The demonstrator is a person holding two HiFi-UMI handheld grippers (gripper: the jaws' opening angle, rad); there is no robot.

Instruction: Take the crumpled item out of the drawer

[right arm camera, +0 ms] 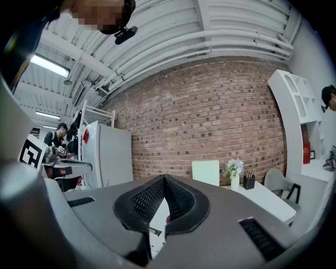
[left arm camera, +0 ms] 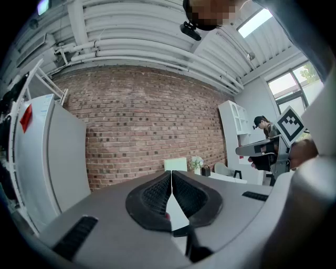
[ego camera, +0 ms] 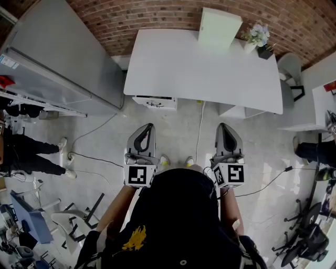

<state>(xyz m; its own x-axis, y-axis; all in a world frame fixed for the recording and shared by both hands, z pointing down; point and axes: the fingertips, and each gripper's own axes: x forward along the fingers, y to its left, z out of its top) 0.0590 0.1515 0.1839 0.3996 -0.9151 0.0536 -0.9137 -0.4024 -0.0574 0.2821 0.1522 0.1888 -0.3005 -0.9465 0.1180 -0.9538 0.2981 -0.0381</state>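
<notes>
Clenched tight and empty, the grey two-jaw left claw (ego camera: 149,128) is hovering above the pale tiled floor (ego camera: 105,142), its ribbed black pads (left arm camera: 157,194) pressing together with nothing between them. Well apart on the other side, the matching right claw (ego camera: 222,127) is hanging equally clenched and empty. Both are pointing toward the long white rectangular table (ego camera: 199,68), which is standing against the red brick wall (ego camera: 157,16). A small white drawer unit (ego camera: 154,102) is sitting under the table's near edge, well ahead of both claws. No view is showing the crumpled item, so I cannot tell where it is lying.
</notes>
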